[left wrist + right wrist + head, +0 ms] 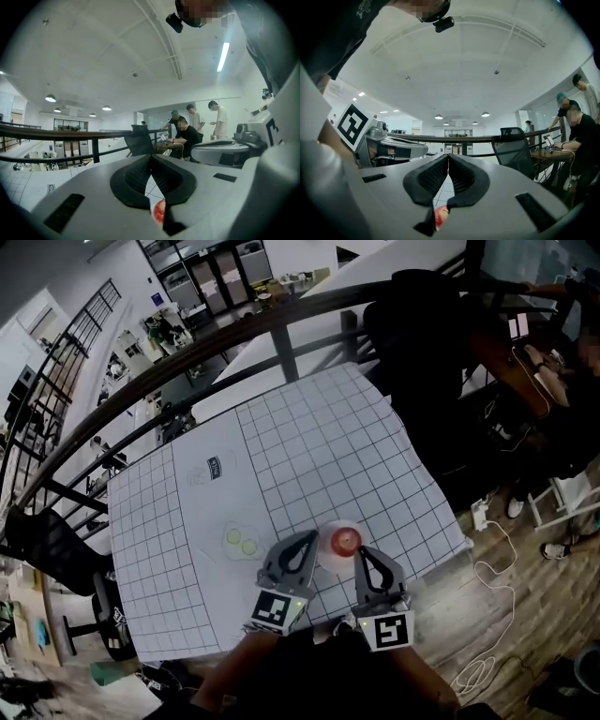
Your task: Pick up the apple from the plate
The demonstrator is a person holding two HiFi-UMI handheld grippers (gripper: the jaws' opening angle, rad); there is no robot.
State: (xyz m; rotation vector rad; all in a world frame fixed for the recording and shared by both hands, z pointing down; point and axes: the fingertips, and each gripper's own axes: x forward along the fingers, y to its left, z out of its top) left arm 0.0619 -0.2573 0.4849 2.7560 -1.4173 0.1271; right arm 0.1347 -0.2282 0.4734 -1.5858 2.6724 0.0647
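Nearest to us, our two hands hold the claws over the near edge of the tabletop [328, 456], which is covered with a white cloth ruled in squares. The left claw [307, 540] has its jaws pressed together at the tips with nothing between them. In the left gripper view, the left claw [151, 157] shows its ribbed pads meeting at the front. Only a slim gap remains behind them, through which a piece of the apple [159, 212] shows further off. The right claw [361, 556] is closed the same way and is also empty. In the right gripper view, the right claw [448, 156] has its tips together, and the apple [440, 216] peeks through low in the slot behind them.

Just past the tips, the red apple [345, 540] sits on its pale plate [328, 557]. It lies between the two claws and just beside both, though we cannot tell whether either one touches it. To the left of the plate, near the left claw, lies a small clear dish [240, 527] with two pale green rounds on it. Further up the cloth is a small dark label [216, 467].

Beyond the tabletop a dark railing [234, 334] curves across. An office chair [138, 140] stands behind it, and several people [185, 136] are gathered at a desk.
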